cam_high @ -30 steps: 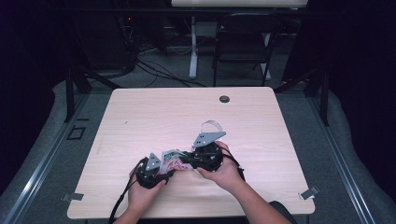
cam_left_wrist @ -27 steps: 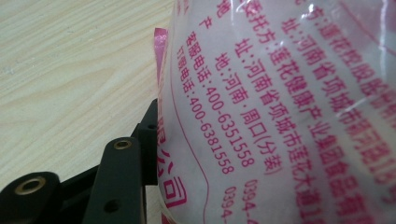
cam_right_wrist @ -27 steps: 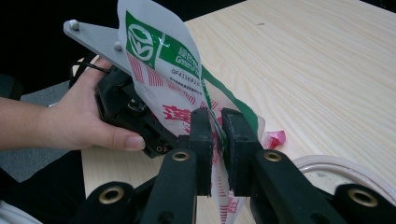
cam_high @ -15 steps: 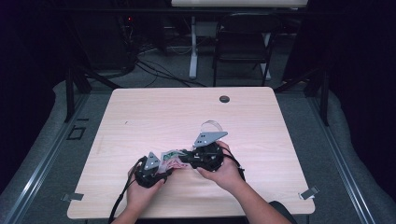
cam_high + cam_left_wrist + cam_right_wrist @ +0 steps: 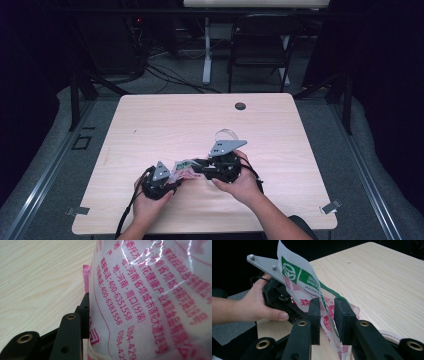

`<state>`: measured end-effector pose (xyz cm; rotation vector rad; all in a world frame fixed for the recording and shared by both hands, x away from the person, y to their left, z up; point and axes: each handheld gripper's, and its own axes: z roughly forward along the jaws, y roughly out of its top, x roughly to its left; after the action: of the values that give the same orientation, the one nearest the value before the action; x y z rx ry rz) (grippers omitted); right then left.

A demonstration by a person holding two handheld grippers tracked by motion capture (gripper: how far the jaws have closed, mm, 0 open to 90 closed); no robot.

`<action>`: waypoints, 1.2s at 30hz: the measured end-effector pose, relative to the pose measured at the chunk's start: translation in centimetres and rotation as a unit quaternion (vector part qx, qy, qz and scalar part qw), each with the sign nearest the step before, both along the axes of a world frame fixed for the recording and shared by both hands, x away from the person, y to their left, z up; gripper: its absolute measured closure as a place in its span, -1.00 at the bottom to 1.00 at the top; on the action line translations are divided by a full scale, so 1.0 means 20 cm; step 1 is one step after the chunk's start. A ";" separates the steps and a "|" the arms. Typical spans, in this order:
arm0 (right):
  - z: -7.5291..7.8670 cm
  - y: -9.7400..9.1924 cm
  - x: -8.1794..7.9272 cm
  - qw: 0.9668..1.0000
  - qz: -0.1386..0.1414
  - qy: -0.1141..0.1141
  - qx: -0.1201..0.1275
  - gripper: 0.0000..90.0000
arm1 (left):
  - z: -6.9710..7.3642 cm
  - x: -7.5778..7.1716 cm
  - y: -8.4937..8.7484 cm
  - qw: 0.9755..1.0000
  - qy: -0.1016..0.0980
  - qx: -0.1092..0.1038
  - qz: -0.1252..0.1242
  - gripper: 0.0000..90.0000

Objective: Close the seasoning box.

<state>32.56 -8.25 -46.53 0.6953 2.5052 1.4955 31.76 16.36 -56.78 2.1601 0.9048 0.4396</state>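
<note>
A clear plastic bag (image 5: 182,167) with pink print and a green band hangs between my two grippers near the table's front edge. The left gripper (image 5: 172,179) is shut on it: its jaws have just been closing, one finger (image 5: 75,327) presses the bag's (image 5: 150,290) bulging side, and the other is hidden behind it. My right gripper (image 5: 327,315) faces it; its jaws have just been opening and stand apart, with the bag's thin edge (image 5: 299,277) loose between the pads. A hand (image 5: 254,302) holds the left gripper (image 5: 279,300) behind the bag.
The wooden table (image 5: 175,120) stretches bare toward the far side, where a black round cap (image 5: 240,106) sits. A pale ring (image 5: 390,336) lies on the table under the right jaw. A chair (image 5: 260,35) and cables stand beyond the far edge.
Both hands stay in the same spot by the front edge with the bag between them; nothing else visibly differs in the high view.
</note>
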 end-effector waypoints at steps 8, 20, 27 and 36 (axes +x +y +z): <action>0.00 0.00 0.00 1.000 0.001 0.001 0.001 0.59 | 0.02 0.00 0.02 1.000 -0.004 -0.005 0.005 0.30; 0.00 -0.03 0.00 1.000 -0.009 0.000 0.009 0.60 | 0.05 0.01 0.00 1.000 -0.018 0.017 0.002 0.31; 0.06 0.00 -0.01 1.000 -0.002 -0.011 0.006 0.60 | 0.10 0.01 0.02 0.999 -0.040 0.017 0.013 0.31; 0.15 0.05 0.04 1.000 -0.001 -0.007 0.007 0.72 | 0.14 0.03 0.05 0.997 -0.071 0.036 0.023 0.32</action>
<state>33.37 -7.27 -43.53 0.6871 2.4838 1.5142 32.41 17.32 -53.92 2.1446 0.8725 0.6495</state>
